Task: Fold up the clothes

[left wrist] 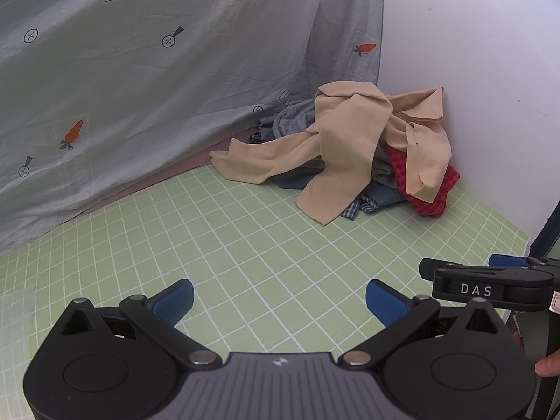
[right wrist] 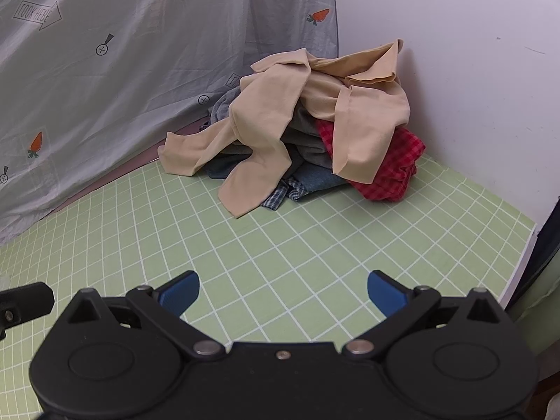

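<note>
Two low wrist views side by side, facing the same far clothes pile (left wrist: 353, 150), shared green mat (right wrist: 280, 245)

Showing bright, even indoor light in both wrist views, with no glare anywhere. Casting only soft shadows under the clothes pile (left wrist: 353, 154) and along the white wall (left wrist: 472, 70) behind it. Bending the green grid mat (right wrist: 280, 238) lines strongly toward the edges, fisheye style. Darkening at the rounded corners. Keeping everything fairly sharp, edges slightly softer.
</note>
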